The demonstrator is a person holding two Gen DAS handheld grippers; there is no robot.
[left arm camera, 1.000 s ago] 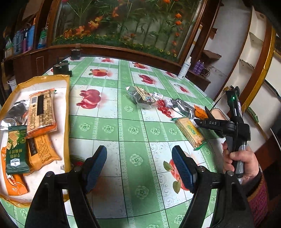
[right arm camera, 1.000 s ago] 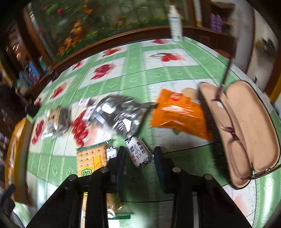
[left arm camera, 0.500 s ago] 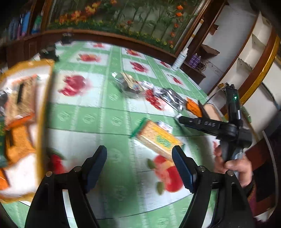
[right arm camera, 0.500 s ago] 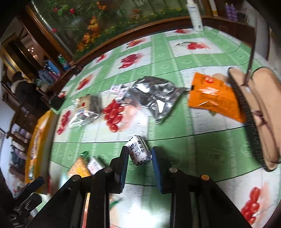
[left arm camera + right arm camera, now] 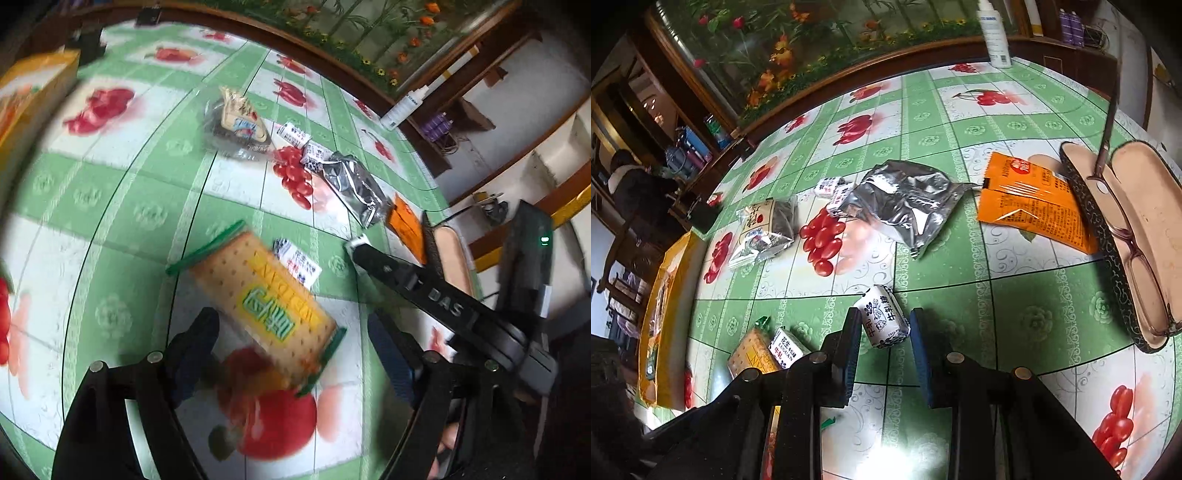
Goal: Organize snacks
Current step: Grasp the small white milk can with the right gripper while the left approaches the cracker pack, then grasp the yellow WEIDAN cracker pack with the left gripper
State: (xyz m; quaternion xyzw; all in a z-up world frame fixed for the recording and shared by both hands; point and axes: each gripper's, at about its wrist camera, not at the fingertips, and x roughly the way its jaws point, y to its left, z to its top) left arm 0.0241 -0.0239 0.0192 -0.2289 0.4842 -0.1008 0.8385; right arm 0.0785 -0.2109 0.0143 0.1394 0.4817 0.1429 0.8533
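The right gripper clamps a small white wrapped candy above the green fruit-print tablecloth. The left gripper, jaws opening, frames a tan green-edged cracker packet lying there, untouched.

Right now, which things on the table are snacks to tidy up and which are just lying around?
Snacks to tidy:
- yellow cracker packet with green ends
- small white wrapped candy in the right tool
- crinkled silver foil bag
- flat orange sachet
- orange-rimmed tray

Just lying around:
- open glasses case
- white bottle
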